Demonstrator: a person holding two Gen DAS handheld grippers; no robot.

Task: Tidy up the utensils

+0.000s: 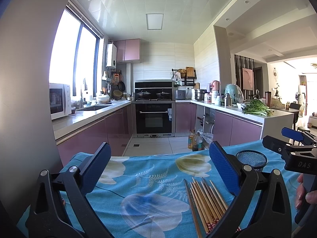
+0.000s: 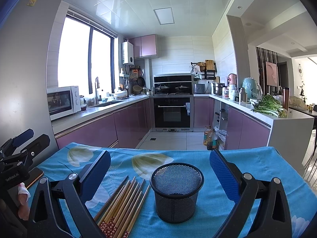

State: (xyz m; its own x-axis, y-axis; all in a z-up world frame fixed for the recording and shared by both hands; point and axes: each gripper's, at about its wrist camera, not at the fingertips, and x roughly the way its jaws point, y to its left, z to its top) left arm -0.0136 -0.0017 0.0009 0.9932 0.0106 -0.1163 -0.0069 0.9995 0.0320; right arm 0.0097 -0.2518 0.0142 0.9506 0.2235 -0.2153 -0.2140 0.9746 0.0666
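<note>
Several wooden chopsticks [image 2: 123, 202] lie side by side on the blue floral tablecloth [image 2: 247, 160], left of an upright, empty black mesh cup [image 2: 176, 190]. My right gripper [image 2: 160, 170] is open and empty, its jaws standing either side of the cup, above the table. My left gripper [image 1: 160, 164] is open and empty over the cloth; the chopsticks [image 1: 206, 200] lie toward its right finger, and the mesh cup [image 1: 251, 158] stands behind that finger. The right gripper [image 1: 293, 144] shows at the right edge of the left wrist view, the left gripper [image 2: 17, 148] at the left edge of the right wrist view.
A phone [image 2: 34, 175] lies on the cloth's left edge. Beyond the table's far edge is kitchen floor, with oil bottles [image 2: 210, 137] near the purple cabinets. A grey fridge wall [image 2: 23, 79] stands to the left.
</note>
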